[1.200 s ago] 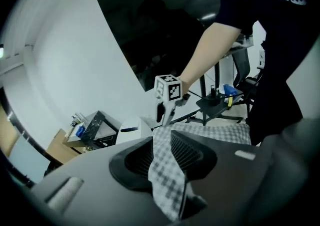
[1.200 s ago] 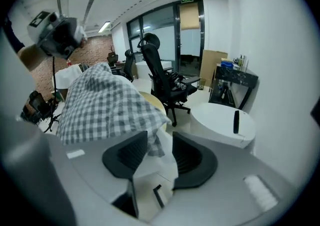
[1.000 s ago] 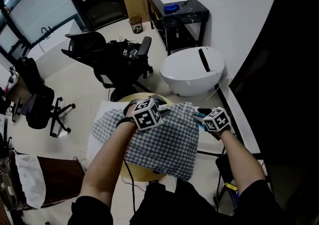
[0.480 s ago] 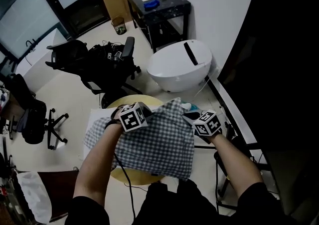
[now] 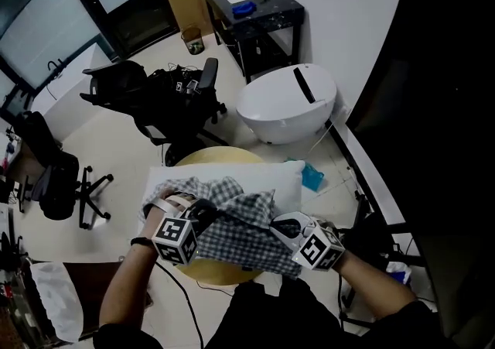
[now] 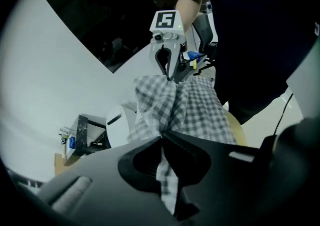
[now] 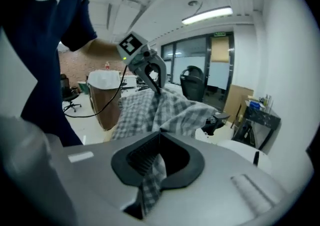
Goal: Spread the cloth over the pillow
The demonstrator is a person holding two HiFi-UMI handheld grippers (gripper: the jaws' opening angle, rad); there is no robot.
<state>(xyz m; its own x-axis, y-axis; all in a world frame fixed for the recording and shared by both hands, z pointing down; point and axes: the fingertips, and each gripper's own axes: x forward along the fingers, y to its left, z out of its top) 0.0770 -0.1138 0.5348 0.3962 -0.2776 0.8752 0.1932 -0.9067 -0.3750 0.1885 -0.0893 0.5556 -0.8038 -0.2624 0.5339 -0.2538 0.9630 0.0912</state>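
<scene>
Step in hand: the checked cloth (image 5: 247,222) is gripped at two points along one edge, ready, it seems, to be lifted and opened out.
Cloth: gathered in folds and stretched between the two tools, over the near side of the pillow (image 5: 267,176).
Pillow: white, lying on the round wooden desk (image 5: 209,156); its far half is bare.
Left tool (image 6: 163,145): jaws have just been closing and now pinch a fold of cloth, which hangs down through them.
Right tool (image 7: 159,142): jaws have just been closing too; clenched on a twisted strip of the same cloth.
Next move (judged): draw the tools apart to pull the edge taut, carry it to the pillow's far side, then lower it flat.
Risk (judged): the cloth is bunched between the grips and may land creased or leave a corner uncovered.
</scene>
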